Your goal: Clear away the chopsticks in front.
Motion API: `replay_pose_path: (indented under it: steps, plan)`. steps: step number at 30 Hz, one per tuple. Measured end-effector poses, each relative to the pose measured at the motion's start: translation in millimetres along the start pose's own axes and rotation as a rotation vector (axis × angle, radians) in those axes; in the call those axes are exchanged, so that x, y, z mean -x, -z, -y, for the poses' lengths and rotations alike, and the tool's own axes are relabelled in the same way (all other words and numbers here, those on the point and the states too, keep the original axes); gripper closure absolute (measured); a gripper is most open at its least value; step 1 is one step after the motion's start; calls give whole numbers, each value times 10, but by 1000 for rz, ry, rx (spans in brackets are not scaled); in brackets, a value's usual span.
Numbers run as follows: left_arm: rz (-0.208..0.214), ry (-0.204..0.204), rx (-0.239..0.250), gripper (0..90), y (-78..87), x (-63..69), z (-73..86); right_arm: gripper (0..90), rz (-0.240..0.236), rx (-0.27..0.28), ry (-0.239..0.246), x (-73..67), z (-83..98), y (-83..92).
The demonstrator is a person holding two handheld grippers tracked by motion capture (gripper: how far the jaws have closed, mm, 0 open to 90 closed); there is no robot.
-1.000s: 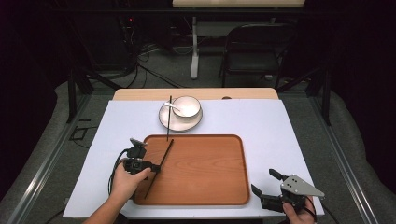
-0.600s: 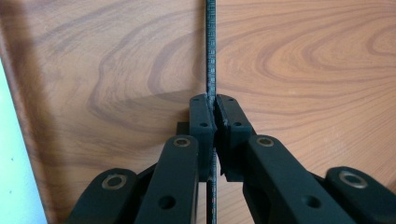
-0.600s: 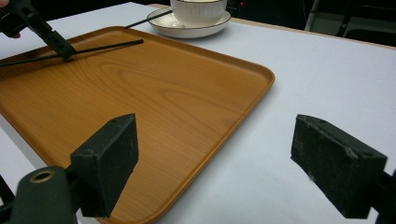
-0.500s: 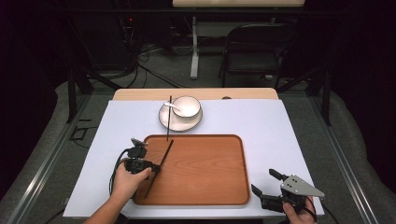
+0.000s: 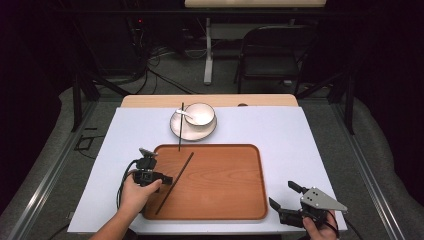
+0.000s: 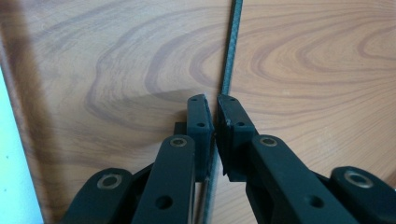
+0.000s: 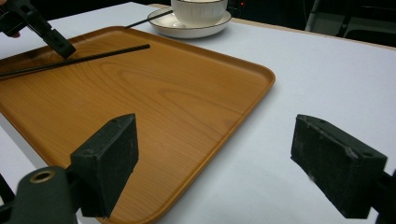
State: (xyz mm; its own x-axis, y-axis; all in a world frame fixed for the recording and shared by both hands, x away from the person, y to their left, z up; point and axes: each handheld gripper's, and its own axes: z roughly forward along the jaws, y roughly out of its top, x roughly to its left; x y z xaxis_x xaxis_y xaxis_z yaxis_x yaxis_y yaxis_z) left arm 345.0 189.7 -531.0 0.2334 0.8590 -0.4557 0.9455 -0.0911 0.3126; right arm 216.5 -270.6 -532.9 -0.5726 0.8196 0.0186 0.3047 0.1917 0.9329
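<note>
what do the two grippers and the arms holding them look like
Both are black two-jaw tools. The left gripper has flat rectangular pads on perforated black arms with brass-coloured pivot pins, and a black cable loops from its body. The right gripper carries a grey three-cornered plate on top, and its block-shaped pads look rough and slightly worn at the edges. The forearm behind the left one is bare, no sleeve.

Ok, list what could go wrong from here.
1. The left gripper pinches the thin chopstick on the tray with its tips alone; it may slip or swivel when lifted.
2. The second chopstick leans on the saucer rim; a nudge could roll it off.
</note>
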Motion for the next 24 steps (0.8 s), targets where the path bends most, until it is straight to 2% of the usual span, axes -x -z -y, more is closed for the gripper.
replay_pose_path:
  steps: [4,9,16,19,24]
  plan:
    - [5,7,5,837,9,9,0,144,2,1,1,2,0,3]
    - [-2,-16,29,805,59,-5,-40,145,1,0,0,1,0,0]
    - [-21,-22,89,669,126,-17,-163,145,0,-3,-2,2,0,-3]
    - [-31,-42,128,608,155,-28,-240,145,-1,-4,-7,2,0,-3]
    - [-42,-32,162,544,193,-61,-405,145,-1,-2,-3,6,0,-3]
